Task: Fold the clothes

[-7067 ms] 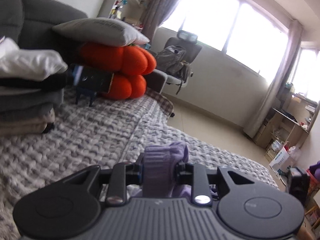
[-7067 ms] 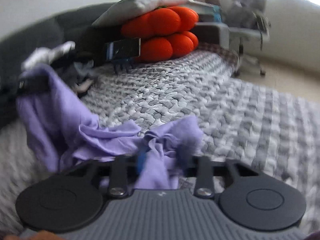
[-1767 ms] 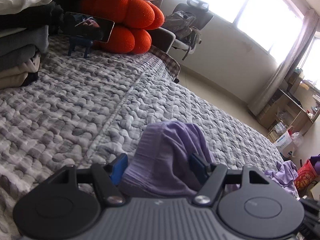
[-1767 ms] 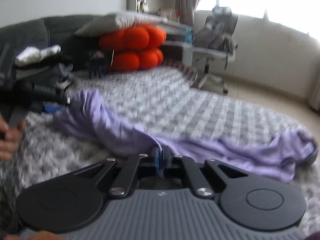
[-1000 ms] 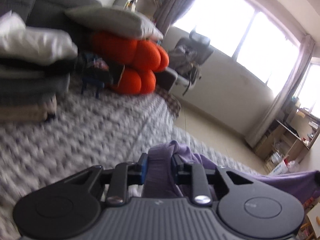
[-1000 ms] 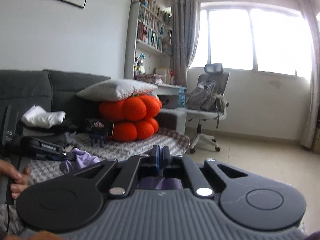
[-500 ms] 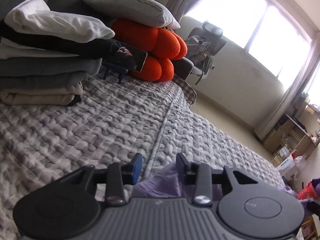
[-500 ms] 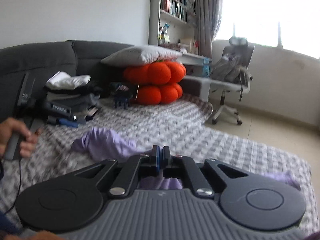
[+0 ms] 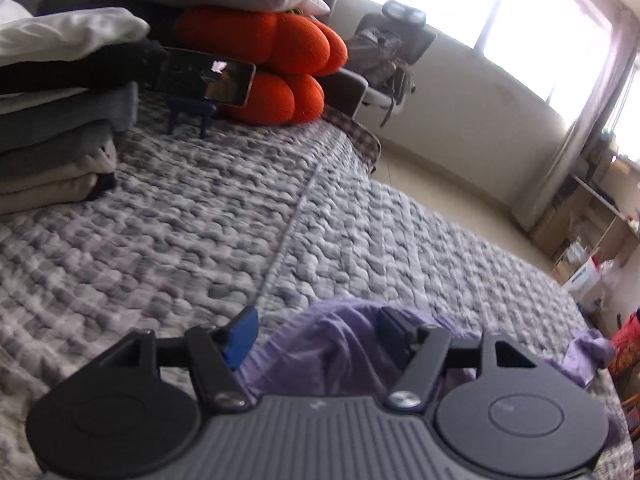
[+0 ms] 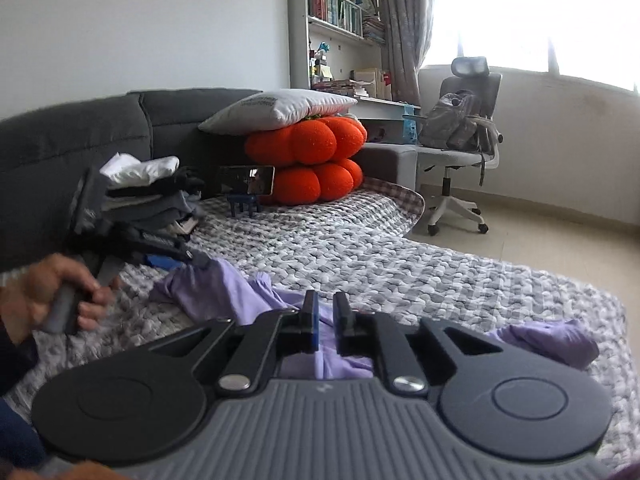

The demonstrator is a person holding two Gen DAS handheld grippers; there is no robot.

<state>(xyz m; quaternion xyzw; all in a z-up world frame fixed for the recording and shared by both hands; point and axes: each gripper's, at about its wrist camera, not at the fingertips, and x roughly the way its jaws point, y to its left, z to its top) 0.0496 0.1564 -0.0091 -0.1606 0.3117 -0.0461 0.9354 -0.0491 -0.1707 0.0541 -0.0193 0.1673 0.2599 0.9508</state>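
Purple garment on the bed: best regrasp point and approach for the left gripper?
Judging from the frames, take the raised bunched fold of the purple garment that sits between the left gripper's just-opened jaws. Come from above, pointing slightly downward: that ridge stands proud of the knit blanket, while the far end lies flat.
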